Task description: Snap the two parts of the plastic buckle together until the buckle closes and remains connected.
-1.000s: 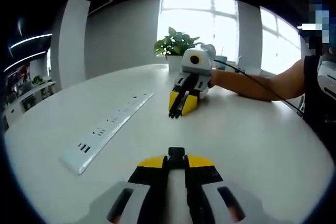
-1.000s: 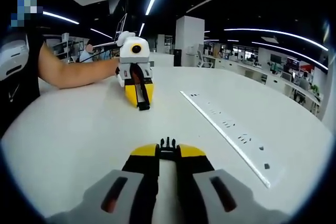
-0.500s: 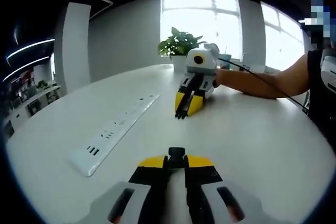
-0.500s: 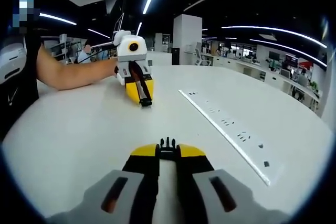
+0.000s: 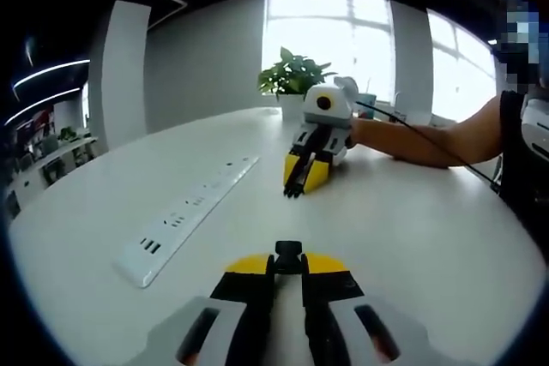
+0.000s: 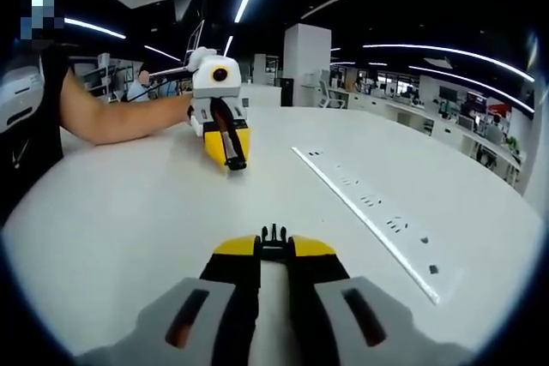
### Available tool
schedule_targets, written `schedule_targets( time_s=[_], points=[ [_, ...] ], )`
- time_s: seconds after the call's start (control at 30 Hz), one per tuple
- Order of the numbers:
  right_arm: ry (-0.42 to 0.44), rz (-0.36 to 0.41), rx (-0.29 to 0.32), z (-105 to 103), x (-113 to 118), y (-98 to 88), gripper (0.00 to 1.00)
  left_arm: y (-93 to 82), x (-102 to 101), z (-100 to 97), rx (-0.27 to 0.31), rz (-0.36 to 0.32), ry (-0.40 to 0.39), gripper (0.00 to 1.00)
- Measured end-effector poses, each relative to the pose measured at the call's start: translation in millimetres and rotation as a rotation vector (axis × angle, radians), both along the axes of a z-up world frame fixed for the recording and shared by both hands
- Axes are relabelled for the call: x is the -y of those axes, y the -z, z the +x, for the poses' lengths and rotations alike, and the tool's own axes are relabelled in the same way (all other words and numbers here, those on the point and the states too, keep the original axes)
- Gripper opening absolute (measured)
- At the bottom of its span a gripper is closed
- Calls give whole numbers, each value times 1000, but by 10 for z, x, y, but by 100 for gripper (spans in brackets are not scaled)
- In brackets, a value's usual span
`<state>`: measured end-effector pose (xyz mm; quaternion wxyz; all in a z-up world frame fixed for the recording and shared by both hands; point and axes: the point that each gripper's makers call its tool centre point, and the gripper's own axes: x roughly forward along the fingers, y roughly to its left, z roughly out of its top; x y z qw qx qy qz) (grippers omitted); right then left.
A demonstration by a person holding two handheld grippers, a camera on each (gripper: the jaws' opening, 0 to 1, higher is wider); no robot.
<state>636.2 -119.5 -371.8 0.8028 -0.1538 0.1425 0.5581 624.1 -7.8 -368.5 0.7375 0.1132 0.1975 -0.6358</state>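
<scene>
My left gripper [image 5: 288, 256] pinches one black buckle half [image 5: 288, 252], my right gripper [image 6: 274, 241] the pronged half [image 6: 274, 233] (well apart, facing across the white table [image 6: 137, 212]).

The left gripper [image 5: 288, 261] and right gripper [image 5: 296, 188] faced each other, a black plastic buckle half [image 5: 288, 251] between each one's fingers; a long white power strip [image 5: 184, 216] lay left of the left fingers.

Both grippers face each other low over the table, jaws closed. The left gripper [image 5: 288, 255] pinches a small black piece at its tips, and so does the right gripper [image 6: 274, 236]. A bare forearm [image 6: 120, 117] reaches behind the far one.
</scene>
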Motion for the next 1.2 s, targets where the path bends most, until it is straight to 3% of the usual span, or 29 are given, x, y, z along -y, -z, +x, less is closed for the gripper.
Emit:
schedule_targets(
  time_s=[0.23,0.43,0.87,1.2],
  points=[
    [-4,7,-11,-9,-23,-28,11,-92,9,-19,-29,-19,-10,11],
    [-6,-13,-19,-34,-52,-54,11,-62,9,-12,-20,12,-15,11],
    [6,4,-10,-88,-69,-359,11,-232,40,-63,-8,24,-11,11],
    [26,-5,-6,-55,-27,-355,11,-292,29,-65,-10,1,-17,11]
  ],
)
